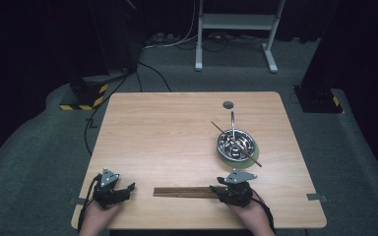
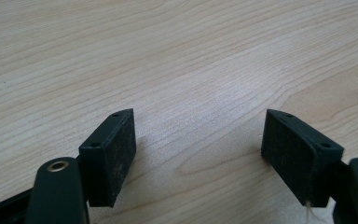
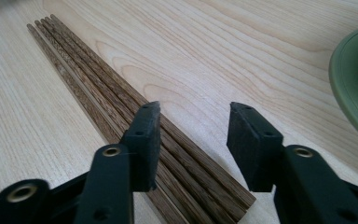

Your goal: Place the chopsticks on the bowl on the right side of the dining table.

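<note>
The near ends of the wooden chopsticks [image 3: 121, 107] are hidden under the right gripper [image 3: 193, 114], whose jaws stand apart, not clamped; the bundle lies along the table's [image 1: 177, 132] front edge. The left gripper [image 2: 198, 135] rests open over bare wood. Behind, a steel bowl [image 1: 236, 142] on a green plate [image 1: 226, 158] holds one chopstick [image 1: 221, 130].

My two black grippers, left gripper [image 1: 128, 188], right gripper [image 1: 215, 189], grey three-cornered plates on top, brass-ringed screw holes, flat dark pads [image 2: 121, 154], trailing black cables

Both hands are resting low at the near edge: left gripper [image 1: 126, 188] holding its jaws wide, right gripper [image 1: 214, 189] standing half open.
</note>
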`<state>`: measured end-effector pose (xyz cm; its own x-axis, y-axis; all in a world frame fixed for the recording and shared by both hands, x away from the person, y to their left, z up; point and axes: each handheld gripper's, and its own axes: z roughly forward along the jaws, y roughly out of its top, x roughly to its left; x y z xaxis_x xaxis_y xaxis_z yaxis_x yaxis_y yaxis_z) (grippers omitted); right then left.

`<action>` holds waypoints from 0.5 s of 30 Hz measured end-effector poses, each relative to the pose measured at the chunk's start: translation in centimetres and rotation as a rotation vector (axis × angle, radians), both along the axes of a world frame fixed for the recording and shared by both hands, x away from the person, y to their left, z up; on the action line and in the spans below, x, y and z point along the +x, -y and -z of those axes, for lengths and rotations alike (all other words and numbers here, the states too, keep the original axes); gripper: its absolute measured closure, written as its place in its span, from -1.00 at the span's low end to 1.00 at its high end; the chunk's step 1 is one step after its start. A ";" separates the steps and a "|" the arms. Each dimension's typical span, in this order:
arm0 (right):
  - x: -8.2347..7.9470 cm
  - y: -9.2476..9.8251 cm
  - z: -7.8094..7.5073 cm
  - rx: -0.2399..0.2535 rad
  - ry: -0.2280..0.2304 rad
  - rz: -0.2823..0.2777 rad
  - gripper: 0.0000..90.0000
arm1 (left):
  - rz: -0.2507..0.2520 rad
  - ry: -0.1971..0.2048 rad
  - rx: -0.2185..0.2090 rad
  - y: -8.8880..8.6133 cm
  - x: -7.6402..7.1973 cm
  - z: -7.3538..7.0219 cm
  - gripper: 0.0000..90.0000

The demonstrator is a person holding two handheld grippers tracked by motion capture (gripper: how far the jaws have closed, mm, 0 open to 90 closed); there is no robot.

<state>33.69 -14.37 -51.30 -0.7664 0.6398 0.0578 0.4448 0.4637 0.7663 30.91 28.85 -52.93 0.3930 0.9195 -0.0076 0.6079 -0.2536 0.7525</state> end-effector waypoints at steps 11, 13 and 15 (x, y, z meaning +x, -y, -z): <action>-0.1 -0.5 0.3 -0.032 -0.009 -0.019 0.54 | -0.001 0.000 -0.001 0.0 0.0 0.0 -0.42; -0.1 -0.5 0.3 -0.036 -0.009 -0.009 0.54 | 0.000 0.000 -0.001 0.0 0.0 0.0 -0.42; 0.0 -0.4 0.3 -0.040 -0.009 -0.005 0.55 | 0.000 0.000 0.000 0.0 0.0 0.0 -0.42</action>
